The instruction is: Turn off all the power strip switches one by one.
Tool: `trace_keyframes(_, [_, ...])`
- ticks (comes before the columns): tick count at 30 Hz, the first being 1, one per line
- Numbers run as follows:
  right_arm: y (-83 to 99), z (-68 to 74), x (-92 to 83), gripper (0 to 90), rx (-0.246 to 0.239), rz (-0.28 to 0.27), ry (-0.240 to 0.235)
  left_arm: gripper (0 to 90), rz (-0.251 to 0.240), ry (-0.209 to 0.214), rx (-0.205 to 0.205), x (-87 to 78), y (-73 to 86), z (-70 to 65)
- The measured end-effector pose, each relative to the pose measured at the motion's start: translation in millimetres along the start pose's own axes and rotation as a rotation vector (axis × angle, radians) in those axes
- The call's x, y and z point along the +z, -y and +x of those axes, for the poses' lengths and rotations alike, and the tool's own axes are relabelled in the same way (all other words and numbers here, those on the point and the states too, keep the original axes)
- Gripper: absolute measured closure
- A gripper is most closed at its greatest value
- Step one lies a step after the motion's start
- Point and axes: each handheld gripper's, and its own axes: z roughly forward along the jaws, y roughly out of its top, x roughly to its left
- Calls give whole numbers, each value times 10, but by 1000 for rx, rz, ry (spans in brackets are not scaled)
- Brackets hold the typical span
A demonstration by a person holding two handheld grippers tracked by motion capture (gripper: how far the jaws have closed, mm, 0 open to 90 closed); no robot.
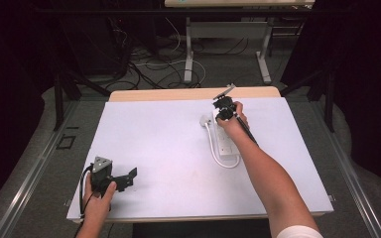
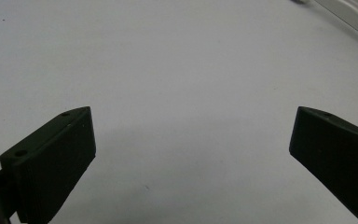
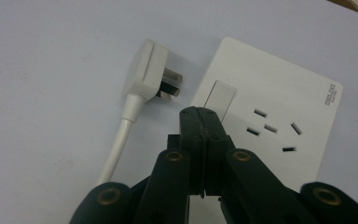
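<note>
A white power strip (image 3: 279, 112) lies on the white table top (image 1: 168, 144), with its rocker switch (image 3: 221, 99) at the near end. Its white plug (image 3: 145, 71) rests loose on the table beside it, prongs facing the strip, cable (image 3: 119, 140) trailing back. In the high view the strip (image 1: 224, 141) and plug (image 1: 205, 120) sit right of centre. My right gripper (image 3: 198, 112) is shut with nothing between its jaws, its tip just at the switch's edge. It shows over the strip's far end (image 1: 224, 110). My left gripper (image 2: 192, 140) stands open over bare table, seen at the front left (image 1: 128, 178).
The table's wooden far edge (image 1: 193, 94) shows beyond the white sheet. Behind it the floor holds tangled cables (image 1: 154, 64) and another table's legs (image 1: 188, 54). The white cable loops (image 1: 228, 161) near the strip's front end.
</note>
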Motion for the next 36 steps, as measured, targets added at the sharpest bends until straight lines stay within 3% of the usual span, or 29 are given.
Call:
trace_keyframes(10, [18,17,-14,900,-23,25,5,2,-5,-3,-7,-1,4,5])
trace_keyframes(19, [52,-26,25,900,8,31,1,2,3,-2,-5,-5,6,12])
trace_keyframes(36, [56,-34,19,900,4,37,-5,2,-2,-3,-3,-2,9,7])
